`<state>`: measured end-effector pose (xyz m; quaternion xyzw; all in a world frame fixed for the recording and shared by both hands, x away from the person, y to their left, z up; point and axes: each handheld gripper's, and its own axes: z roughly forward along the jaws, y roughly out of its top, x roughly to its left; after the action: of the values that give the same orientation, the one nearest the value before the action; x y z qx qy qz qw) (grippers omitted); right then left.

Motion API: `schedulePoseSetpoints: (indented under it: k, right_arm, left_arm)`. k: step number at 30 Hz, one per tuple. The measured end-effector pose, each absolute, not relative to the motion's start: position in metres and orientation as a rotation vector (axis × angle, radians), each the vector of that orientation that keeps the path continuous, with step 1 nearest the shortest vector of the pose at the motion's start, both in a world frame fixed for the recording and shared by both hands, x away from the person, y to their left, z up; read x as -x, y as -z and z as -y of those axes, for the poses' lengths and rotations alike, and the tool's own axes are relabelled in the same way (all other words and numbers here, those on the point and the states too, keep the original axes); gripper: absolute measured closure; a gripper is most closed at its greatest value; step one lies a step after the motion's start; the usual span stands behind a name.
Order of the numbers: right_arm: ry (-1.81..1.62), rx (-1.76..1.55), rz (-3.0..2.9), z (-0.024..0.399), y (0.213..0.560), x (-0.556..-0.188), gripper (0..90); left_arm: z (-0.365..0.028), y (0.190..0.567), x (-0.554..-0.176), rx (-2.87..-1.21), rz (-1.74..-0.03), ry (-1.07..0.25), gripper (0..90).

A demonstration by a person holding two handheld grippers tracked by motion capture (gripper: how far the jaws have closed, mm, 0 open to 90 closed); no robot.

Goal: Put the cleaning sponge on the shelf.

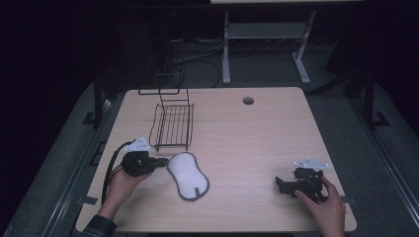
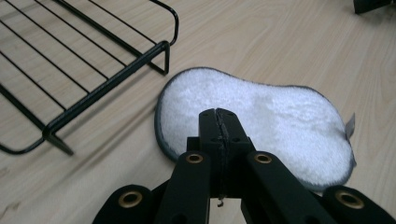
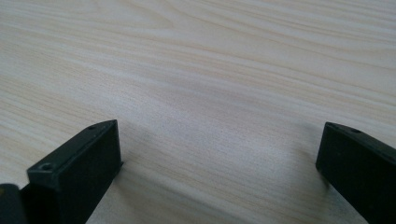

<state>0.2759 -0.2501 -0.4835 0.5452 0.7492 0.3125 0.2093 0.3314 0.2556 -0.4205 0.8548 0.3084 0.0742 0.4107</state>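
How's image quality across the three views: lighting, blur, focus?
High view: dim, the surroundings nearly black, only the table lit, and soft overall. Left gripper view: bright and even, the pad and rack fairly sharp, the left gripper up close slightly soft. Right gripper view: wood grain clear, the right gripper blurred, with soft shadows beside its jaws.

A light wood table (image 1: 257, 133) carries a black wire rack (image 1: 172, 126) toward its far left, one end propped upward. Just beside the rack's near corner lies a white, grey-edged pad (image 1: 188, 176), flat on the wood. A round hole (image 1: 248, 100) sits near the table's far edge.
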Motion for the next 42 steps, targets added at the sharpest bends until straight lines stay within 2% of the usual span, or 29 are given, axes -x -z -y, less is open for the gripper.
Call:
schedulePoseSetpoints:
  k: [20, 30, 42]
  right_arm:
    - [-0.870, -1.517, -2.084, 0.250, 0.484, -0.276, 0.0]
    - [-0.869, -1.517, -2.084, 0.250, 0.484, -0.276, 0.0]
    - [-0.869, -1.517, -2.084, 0.250, 0.484, -0.276, 0.0]
  left_arm:
    - [-0.217, 0.443, -0.377, -2.228, -0.771, -0.174, 89.8]
    - [-0.221, 0.448, -0.380, -2.246, -0.805, -0.170, 89.8]
    - [-0.233, 0.446, -0.365, -2.262, -0.828, -0.176, 89.8]
